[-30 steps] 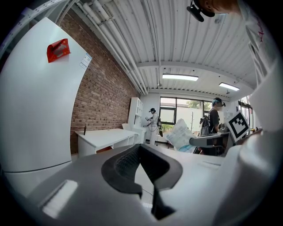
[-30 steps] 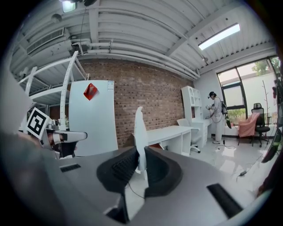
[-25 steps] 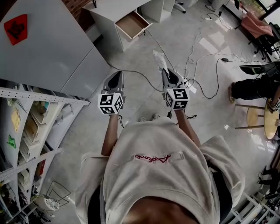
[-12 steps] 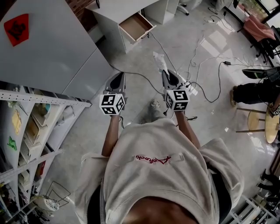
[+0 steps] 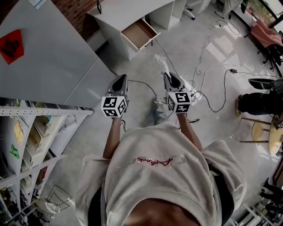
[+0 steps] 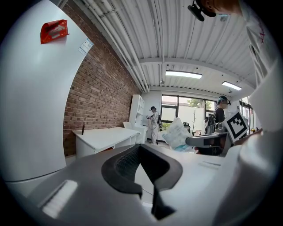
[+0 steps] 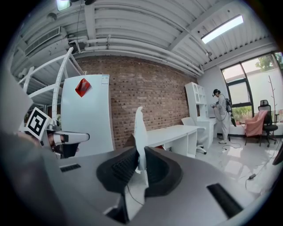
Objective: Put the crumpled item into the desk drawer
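One crumpled item (image 5: 161, 63): light, thin, floppy. Right tool (image 5: 168, 76) pinches its lower edge, likely enough hold. Left tool (image 5: 121, 78) clenched, empty.

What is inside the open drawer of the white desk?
Only the bare bottom of the open light-brown drawer shows, with nothing lying on it. Any part still under the top of the white desk is covered.

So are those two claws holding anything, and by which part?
The right gripper pinches the crumpled white bag by its near end; the left gripper holds nothing.
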`<state>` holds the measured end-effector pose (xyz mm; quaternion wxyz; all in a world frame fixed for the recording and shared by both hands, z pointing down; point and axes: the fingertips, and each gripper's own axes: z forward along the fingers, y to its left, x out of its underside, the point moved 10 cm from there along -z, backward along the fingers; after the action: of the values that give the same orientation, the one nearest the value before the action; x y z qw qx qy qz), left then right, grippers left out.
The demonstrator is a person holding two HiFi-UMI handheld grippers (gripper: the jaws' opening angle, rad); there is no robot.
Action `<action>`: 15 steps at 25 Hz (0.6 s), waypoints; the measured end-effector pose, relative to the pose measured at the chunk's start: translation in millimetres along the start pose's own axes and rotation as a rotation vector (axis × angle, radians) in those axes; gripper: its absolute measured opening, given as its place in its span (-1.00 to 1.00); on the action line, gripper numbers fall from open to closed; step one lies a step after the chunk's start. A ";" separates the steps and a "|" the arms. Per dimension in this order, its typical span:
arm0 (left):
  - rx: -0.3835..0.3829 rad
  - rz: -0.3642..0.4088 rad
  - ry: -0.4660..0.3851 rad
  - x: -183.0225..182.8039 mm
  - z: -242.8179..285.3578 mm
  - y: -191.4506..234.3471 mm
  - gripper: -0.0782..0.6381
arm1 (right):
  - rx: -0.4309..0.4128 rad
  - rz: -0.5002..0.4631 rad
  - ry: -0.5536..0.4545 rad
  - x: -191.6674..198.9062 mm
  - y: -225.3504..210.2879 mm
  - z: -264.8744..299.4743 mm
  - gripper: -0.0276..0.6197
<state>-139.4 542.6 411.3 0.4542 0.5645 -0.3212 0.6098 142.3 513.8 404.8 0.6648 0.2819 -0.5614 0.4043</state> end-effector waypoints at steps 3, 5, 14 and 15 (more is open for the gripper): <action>-0.013 0.001 0.007 -8.7 30.1 6.4 -0.76 | -0.019 0.001 0.005 -8.6 -21.5 25.8 -0.78; -0.024 -0.003 0.009 -15.6 50.3 9.3 -0.76 | -0.034 0.002 0.010 -15.7 -36.5 42.9 -0.78; -0.043 0.003 0.023 -39.7 141.6 24.3 -0.76 | -0.084 0.010 0.017 -39.5 -101.5 115.2 -0.78; -0.047 0.002 0.025 -41.2 151.7 25.4 -0.76 | -0.089 0.011 0.020 -40.7 -108.4 122.3 -0.78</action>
<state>-104.6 387.9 397.6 0.4707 0.5458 -0.3302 0.6095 169.7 347.7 399.4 0.6799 0.2450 -0.5737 0.3854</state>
